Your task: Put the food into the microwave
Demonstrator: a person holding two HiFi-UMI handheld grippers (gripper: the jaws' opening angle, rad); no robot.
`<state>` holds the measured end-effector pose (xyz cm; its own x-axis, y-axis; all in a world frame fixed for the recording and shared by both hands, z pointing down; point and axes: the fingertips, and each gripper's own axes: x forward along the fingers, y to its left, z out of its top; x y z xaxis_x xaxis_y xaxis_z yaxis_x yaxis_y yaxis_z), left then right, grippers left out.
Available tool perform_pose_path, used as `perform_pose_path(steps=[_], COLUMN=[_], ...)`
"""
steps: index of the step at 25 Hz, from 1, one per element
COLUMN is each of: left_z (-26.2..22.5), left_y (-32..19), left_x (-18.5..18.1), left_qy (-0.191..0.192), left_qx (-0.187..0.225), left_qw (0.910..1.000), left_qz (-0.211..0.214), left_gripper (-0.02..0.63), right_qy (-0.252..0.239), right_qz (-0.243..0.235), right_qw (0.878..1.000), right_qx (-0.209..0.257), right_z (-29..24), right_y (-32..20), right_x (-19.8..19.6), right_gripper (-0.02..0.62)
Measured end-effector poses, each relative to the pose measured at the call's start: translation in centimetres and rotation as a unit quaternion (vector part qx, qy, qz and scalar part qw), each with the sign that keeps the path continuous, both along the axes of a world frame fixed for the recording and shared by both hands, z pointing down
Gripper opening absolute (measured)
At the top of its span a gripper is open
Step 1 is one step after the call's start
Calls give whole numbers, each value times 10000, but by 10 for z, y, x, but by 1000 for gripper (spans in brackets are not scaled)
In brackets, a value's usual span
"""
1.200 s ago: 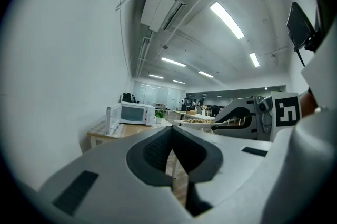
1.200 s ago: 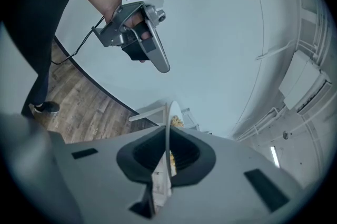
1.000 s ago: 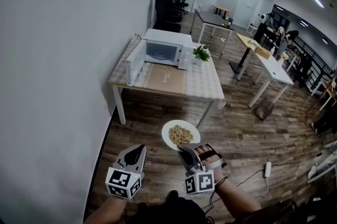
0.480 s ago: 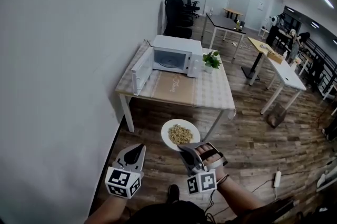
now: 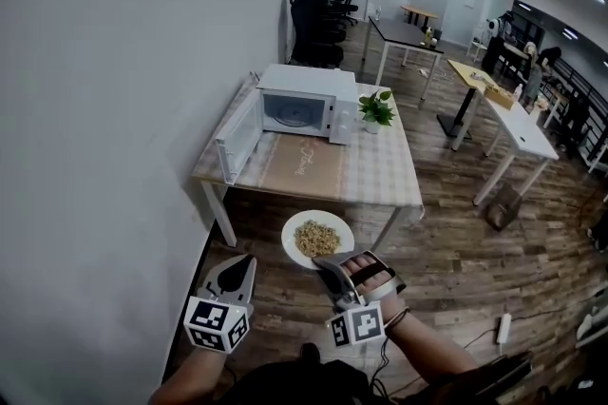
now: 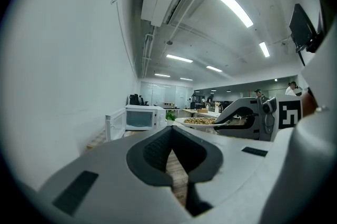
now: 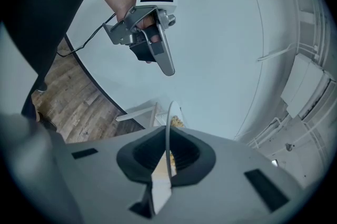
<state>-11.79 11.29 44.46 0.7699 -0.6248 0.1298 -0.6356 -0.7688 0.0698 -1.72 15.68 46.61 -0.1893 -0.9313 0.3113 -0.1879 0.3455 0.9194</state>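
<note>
Plate of food held short of the table, microwave door open.

Left tongs (image 5: pixel 243 268) are together with nothing between them, over the wood floor (image 5: pixel 446 251). The microwave (image 5: pixel 302 106) sits toward the far-left corner of the table (image 5: pixel 370 170), its door (image 5: pixel 237 135) swung open to the left. A white plate (image 5: pixel 290 240) carrying the food (image 5: pixel 318 239) hangs in the air just off the table's near edge, not touching it. Right tongs (image 5: pixel 323 262) are clamped on the plate's near rim; the right gripper view shows that rim edge-on between the pads. A potted plant (image 5: pixel 377 110) stands just right of the microwave.
</note>
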Motion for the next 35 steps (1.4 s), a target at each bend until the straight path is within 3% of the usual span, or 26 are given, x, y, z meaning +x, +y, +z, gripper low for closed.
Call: perform_pose_path(steps=[15,25,35], left_z=[-1,9,12], left_y=[-53,-78,-136], left_x=[79,88,102], left_qy=[-127,-301,-194], left_qx=[44,-77,-128], left_qw=[9995,9977,9989], left_qz=[-294,-596,-414], left_gripper=[9,9,9], right_qy=[5,-101,-145], right_qz=[-287,-460,-288], right_qw=[9996,9989,9994], right_qx=[84,9,-116], right_z=[3,14,11], right_y=[-53,-87,-140], right_x=[79,98,102], right_gripper=[25,25,25])
